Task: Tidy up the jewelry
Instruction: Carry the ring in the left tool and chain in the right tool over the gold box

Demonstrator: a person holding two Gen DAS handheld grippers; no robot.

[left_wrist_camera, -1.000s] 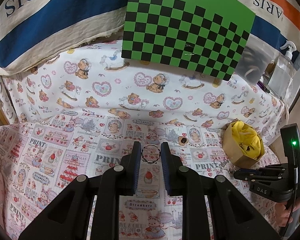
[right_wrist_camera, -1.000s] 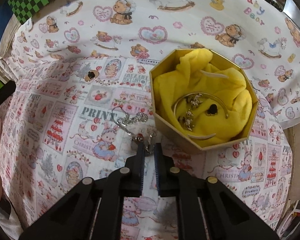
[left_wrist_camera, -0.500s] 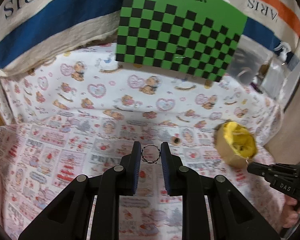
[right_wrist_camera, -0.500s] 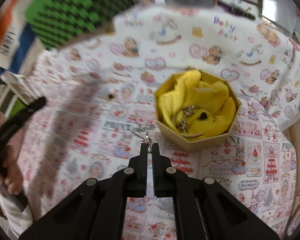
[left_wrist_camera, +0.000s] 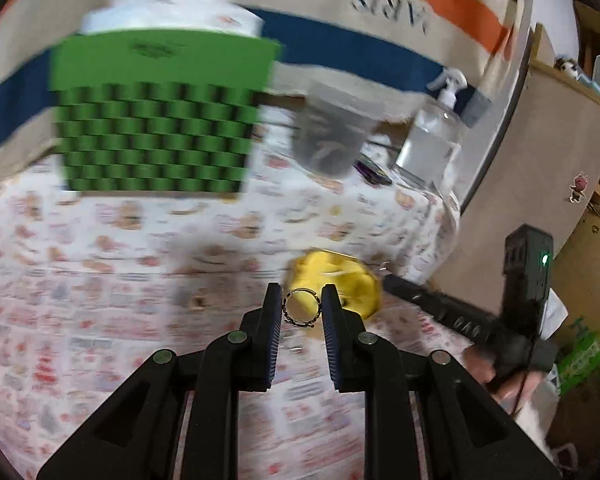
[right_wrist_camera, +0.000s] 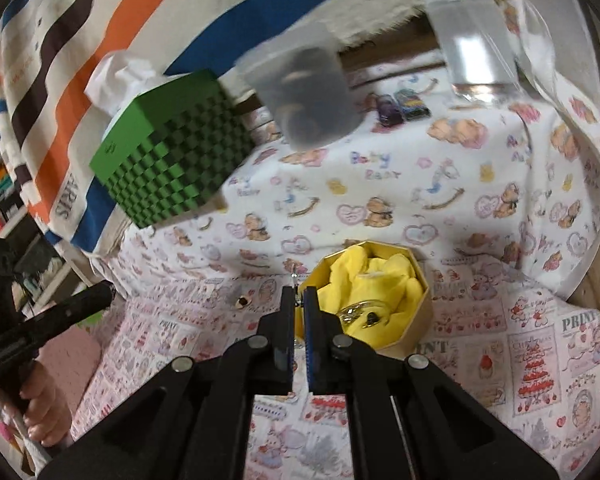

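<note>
Left wrist view: we see the left hand-held gripper (left_wrist_camera: 301,307) clamped on a small ring (left_wrist_camera: 301,307), which stands upright between the pads, clear of the patterned cloth (left_wrist_camera: 100,300) on the desk. Ahead and just to the right lies the yellow-lined box (left_wrist_camera: 360,284), blurred in this picture. The right hand-held gripper (left_wrist_camera: 440,308) reaches in from the right side, held by a hand (left_wrist_camera: 500,380).

Right wrist view: we see the right hand-held gripper (right_wrist_camera: 297,300) closed almost completely on a thin chain (right_wrist_camera: 294,276); a short bit of metal shows above the tips and a strand shows below them, so we judge it held, though its full length is hidden. The box (right_wrist_camera: 416,320) sits just right of the tips. In its yellow lining (right_wrist_camera: 364,280) rest a bangle (right_wrist_camera: 364,305) and at least 1 dark piece (right_wrist_camera: 371,317), with other small items too indistinct to name. 1 small dark earring (right_wrist_camera: 242,301) lies loose on the cloth (right_wrist_camera: 420,184), left of the box.

Progress, as we judge it: several pieces are already stowed, 2 are in the grippers and not yet over the box, and the loose earring is untouched. What remains is to lower the ring and chain into the lining, then collect the earring. The green checkered box (right_wrist_camera: 172,156) and clear containers behind play no part.
</note>
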